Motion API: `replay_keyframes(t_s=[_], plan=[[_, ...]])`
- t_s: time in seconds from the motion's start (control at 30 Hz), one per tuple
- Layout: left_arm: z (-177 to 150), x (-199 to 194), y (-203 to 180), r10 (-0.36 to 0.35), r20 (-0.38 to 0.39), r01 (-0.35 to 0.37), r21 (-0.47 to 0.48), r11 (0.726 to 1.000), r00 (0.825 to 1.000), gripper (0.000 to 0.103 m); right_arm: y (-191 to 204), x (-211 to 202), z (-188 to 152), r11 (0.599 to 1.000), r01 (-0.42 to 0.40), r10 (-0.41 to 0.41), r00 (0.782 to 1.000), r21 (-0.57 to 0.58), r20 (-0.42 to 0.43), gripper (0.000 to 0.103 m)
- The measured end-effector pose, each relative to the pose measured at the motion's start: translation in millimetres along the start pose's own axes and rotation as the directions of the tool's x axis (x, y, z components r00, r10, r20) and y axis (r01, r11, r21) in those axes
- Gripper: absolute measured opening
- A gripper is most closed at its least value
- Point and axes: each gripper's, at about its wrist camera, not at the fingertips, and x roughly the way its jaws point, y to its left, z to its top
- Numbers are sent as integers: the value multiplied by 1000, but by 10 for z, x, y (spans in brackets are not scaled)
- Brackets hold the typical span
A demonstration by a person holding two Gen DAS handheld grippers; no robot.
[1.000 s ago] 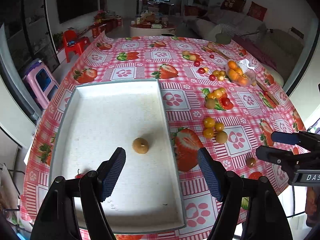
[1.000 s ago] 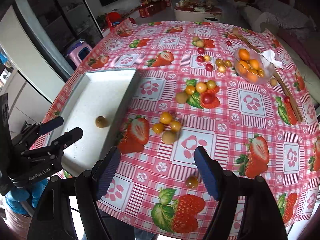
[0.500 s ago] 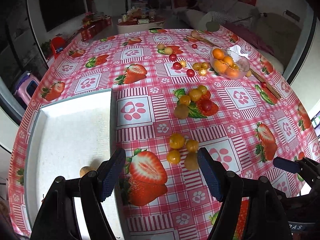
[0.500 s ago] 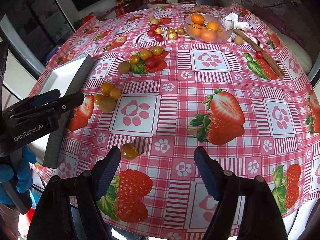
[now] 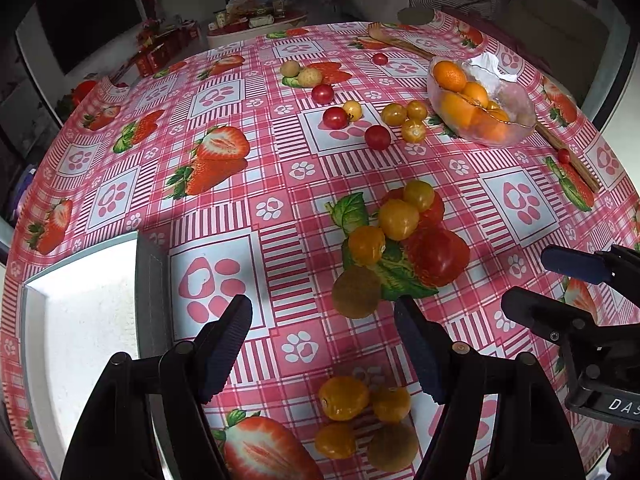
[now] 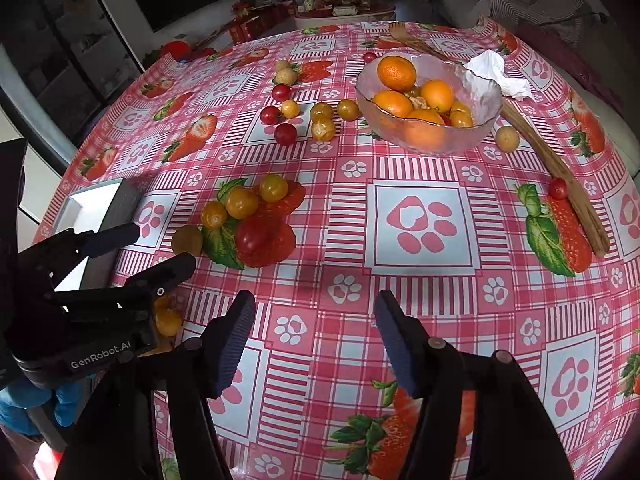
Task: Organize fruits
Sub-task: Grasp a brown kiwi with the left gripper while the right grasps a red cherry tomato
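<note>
i'm between picks: my left gripper (image 5: pixel 322 344) hangs wide open and empty over the brown fruit (image 5: pixel 356 291), just off the white tray (image 5: pixel 150 280) at the table's left edge. next i judge i must drop around that fruit without nudging the yellow tomatoes (image 5: pixel 398 218) touching above it. my right gripper (image 6: pixel 314 334) (also wide open, empty) hovers over bare cloth; the glass bowl (image 6: pixel 480 96) of oranges sits well apart.

Black hand-held gripper (image 6: pixel 316 338) with ribbed dark-blue pads (image 6: pixel 236 338), "GenRobot.AI" lettering, blue glove (image 6: pixel 24 404).
</note>
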Motion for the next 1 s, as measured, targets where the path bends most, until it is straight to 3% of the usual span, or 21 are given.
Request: replay_keyframes(t_s=[0.07,0.13,0.27,0.53,0.63,0.7,1.0], plan=[[12,65,-9,1,-15,-1,7,1000,1000,61,15,56,33,999,-14,14,1000,-35,0,66],[30,74,7,-15,-9,15,-7,1000,1000,57,36,107,54,998,-16,16,1000,-68,0,66],[77,93,29,-25,-1,25,-11,1000,1000,27,57,194,100,995,-49,49,999,-92,-1,66],[59,93,203,-26,18,27,-68,997,999,27,250,325,206,982,-65,69,997,-177,17,58],[50,91,252,-33,20,34,-83,996,999,27,365,385,242,975,-60,67,998,-215,21,46],[45,86,260,-35,21,37,-87,996,999,27,427,413,259,971,-50,57,998,-232,26,25],[-81,-178,335,-79,69,88,-127,988,994,27,311,217,190,988,-77,80,997,-136,20,24]])
